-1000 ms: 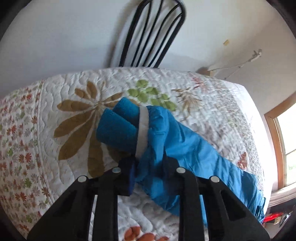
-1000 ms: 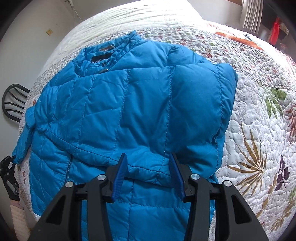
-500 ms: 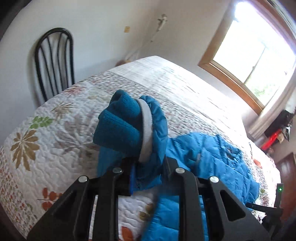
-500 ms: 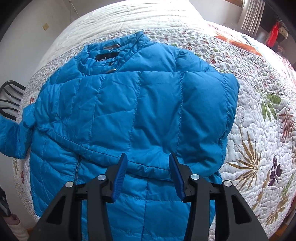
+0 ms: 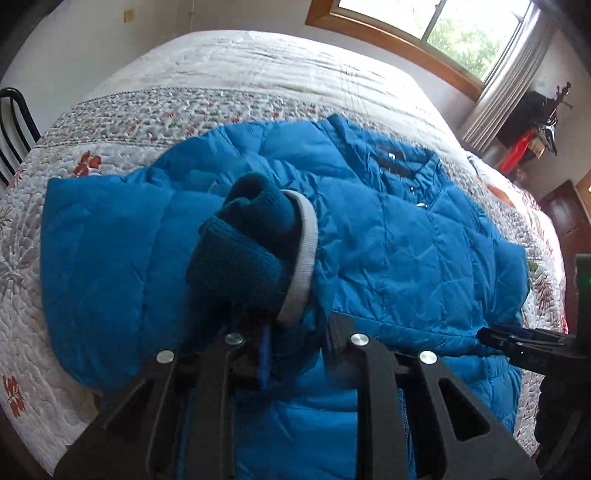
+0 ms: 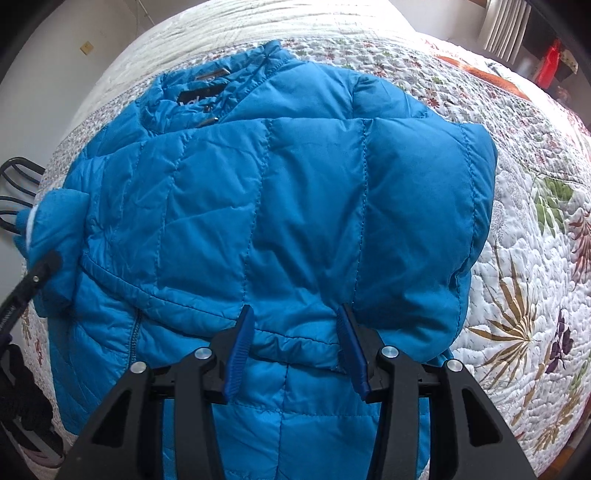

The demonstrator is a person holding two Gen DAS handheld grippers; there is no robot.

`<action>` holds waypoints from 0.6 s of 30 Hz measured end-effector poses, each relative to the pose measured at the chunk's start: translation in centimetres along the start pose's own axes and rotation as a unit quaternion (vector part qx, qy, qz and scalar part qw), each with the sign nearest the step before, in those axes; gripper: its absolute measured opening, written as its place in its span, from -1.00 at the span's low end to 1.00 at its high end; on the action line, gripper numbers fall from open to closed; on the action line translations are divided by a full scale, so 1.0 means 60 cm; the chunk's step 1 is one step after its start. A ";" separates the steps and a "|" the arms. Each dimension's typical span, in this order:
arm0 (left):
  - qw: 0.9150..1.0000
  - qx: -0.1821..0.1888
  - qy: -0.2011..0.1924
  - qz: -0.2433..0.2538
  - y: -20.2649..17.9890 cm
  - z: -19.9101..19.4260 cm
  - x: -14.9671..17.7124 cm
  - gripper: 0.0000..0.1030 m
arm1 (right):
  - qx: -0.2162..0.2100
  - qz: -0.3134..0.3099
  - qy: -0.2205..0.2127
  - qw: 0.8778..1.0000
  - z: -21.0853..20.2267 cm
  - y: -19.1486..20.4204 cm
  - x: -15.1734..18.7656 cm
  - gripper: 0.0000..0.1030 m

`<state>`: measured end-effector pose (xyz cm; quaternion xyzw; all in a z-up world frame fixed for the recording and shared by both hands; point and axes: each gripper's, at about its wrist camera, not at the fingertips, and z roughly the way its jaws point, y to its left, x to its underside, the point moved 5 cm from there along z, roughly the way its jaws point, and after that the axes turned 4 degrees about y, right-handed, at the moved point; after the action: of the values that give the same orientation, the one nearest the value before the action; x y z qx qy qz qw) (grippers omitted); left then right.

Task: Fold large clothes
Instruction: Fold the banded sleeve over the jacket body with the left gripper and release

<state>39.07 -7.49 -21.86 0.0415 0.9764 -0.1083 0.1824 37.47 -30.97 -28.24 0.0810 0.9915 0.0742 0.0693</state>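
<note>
— Left wrist view first: what has the left gripper [image 5: 295, 347] got?
— Its jaws are nearly closed, clamped on the end of the jacket's sleeve [image 5: 317, 295]; the dark knit cuff [image 5: 240, 254] with its pale band sticks up past the fingers, above the jacket's body.
— And the right gripper [image 6: 293, 347]?
— Jaws partly apart, blue pads [image 6: 240, 350] either side of a quilted fold near the hem. Whether they press the cloth I cannot tell.
— Where is the jacket [image 6: 295, 184]?
— Spread flat on the floral quilt [image 6: 528, 258], collar [image 6: 207, 88] at the far end, one sleeve folded across the front. Beyond the jacket, past the quilt's edge, a black chair [image 5: 11, 129]; a window [image 5: 443, 33] is behind the bed's far side.
</note>
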 end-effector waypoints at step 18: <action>0.998 0.058 -0.033 0.009 0.050 -0.131 0.024 0.13 | -0.089 -0.051 -0.014 0.995 -0.043 0.096 -0.030 0.08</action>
<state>35.36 -2.71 -15.82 0.0575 0.9615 -0.1643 0.2128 39.71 -26.00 -24.60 0.0248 0.9828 0.1571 0.0942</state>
